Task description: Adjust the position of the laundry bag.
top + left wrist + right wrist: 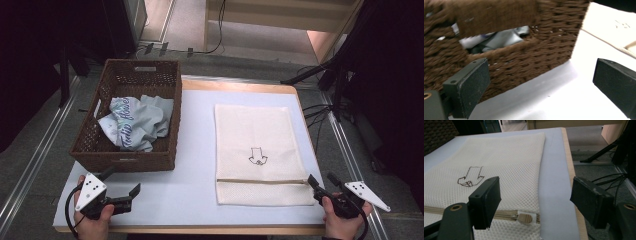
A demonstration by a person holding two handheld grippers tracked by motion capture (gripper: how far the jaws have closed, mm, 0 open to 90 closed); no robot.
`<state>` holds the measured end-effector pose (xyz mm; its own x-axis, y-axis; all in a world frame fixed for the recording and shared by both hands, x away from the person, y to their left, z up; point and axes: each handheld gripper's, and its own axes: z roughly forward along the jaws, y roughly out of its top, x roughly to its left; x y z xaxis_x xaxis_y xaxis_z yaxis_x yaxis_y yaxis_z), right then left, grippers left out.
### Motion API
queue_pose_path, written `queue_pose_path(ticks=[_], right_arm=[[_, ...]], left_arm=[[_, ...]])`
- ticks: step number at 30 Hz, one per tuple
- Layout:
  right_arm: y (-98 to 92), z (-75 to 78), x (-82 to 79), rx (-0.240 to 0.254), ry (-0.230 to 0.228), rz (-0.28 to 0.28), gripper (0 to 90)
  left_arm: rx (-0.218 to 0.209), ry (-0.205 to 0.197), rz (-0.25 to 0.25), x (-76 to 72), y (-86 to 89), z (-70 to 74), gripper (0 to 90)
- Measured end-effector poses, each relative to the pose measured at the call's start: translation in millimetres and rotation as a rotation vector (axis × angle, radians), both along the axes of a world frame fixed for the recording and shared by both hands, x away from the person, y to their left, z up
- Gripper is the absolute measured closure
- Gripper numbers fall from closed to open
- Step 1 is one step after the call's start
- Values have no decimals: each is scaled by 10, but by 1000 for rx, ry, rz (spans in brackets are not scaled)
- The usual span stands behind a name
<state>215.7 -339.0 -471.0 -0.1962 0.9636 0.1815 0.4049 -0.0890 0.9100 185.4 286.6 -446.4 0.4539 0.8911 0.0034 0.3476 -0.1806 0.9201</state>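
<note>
Left, near edge: the left gripper (pixel 121 192) rests on the table (pixel 195 150) just near of the basket (pixel 172 120), jaws apart and empty, aimed at the basket's near wall. The basket sits at the far left and holds a crumpled shirt (pixel 135 122), pale with printed lettering, visible through the handle slot (pixel 496 40) in the left gripper view. Centre right: a cream mesh bag (pixel 257 145) lies flat, its zip (pixel 260 181) running across the near end and apparently closed. The zip tab (pixel 525 218) lies at the right end, just ahead of the right gripper (pixel 534 202), whose jaws stand apart with nothing between them. Judged step: opening the bag to take the shirt. To do it well, the right gripper should lower until the tab sits squarely between the pads, close fully, then draw leftward along the zip line, while the left gripper pins the mesh to stop it bunching.
</note>
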Motion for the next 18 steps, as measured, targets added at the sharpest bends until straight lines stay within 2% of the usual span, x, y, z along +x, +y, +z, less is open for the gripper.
queue_pose_path(ticks=[1,4,9,12,13,15,16,18], right_arm=[[0,0,0,0,0,0,248],[4,-2,-12,3,11,-3,266],[17,-27,28,-27,27,-25,276],[37,-3,16,-11,29,-39,289],[36,2,13,-15,30,-41,293],[33,11,11,-15,29,-42,308],[24,22,14,-11,27,-38,318],[10,52,31,-3,27,-39,337]], left_arm=[[3,-1,0,-20,-19,11,14],[-28,1,-1,-31,-71,34,14],[9,-17,-4,-14,-306,62,33],[5,-12,-38,11,-456,63,38],[1,-8,-62,23,-557,57,38],[0,-3,-70,23,-599,54,38],[19,4,-97,31,-732,46,38],[29,3,-113,39,-790,41,39]])
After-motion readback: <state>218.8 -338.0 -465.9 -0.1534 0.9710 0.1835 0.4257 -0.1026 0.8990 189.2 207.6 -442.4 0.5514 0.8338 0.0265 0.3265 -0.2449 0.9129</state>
